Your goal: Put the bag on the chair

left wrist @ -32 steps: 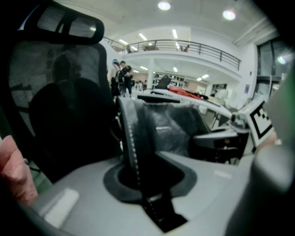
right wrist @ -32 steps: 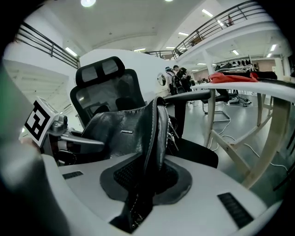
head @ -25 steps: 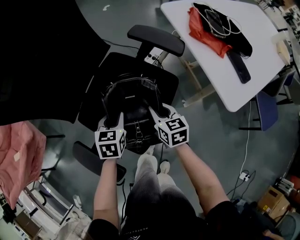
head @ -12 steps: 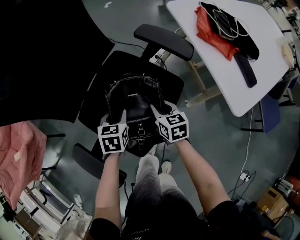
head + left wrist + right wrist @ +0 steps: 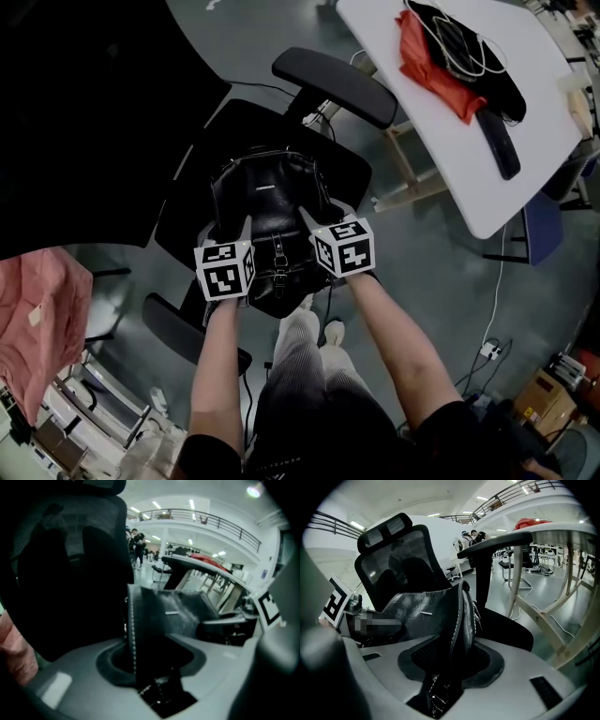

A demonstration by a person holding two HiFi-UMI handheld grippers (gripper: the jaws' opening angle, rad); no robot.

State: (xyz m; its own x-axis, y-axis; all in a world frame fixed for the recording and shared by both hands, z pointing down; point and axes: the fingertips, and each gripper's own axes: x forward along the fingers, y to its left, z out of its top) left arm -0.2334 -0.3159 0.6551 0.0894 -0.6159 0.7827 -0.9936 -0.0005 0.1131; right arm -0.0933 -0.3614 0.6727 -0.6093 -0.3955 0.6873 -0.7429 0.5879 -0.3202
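The black leather bag (image 5: 267,202) stands on the seat of a black office chair (image 5: 339,169), just in front of its backrest. My left gripper (image 5: 244,227) is at the bag's near left edge and my right gripper (image 5: 309,219) at its near right edge. In the left gripper view the bag's stitched edge (image 5: 133,634) stands between the opening jaws of the left gripper (image 5: 140,651), with a dark gap beside it. In the right gripper view the right gripper (image 5: 457,660) is also opening, and the bag's side seam (image 5: 461,620) stands loosely between its jaws.
A white table (image 5: 525,183) at the right carries a red cloth (image 5: 427,58) and black items with cables. The chair's armrests (image 5: 333,86) flank the seat. A pink cloth (image 5: 33,319) hangs at the left. A cardboard box (image 5: 548,403) sits on the floor at the lower right.
The bag has settled on the seat and stays put. Both grippers remain at its near edges and have drawn slightly toward me.
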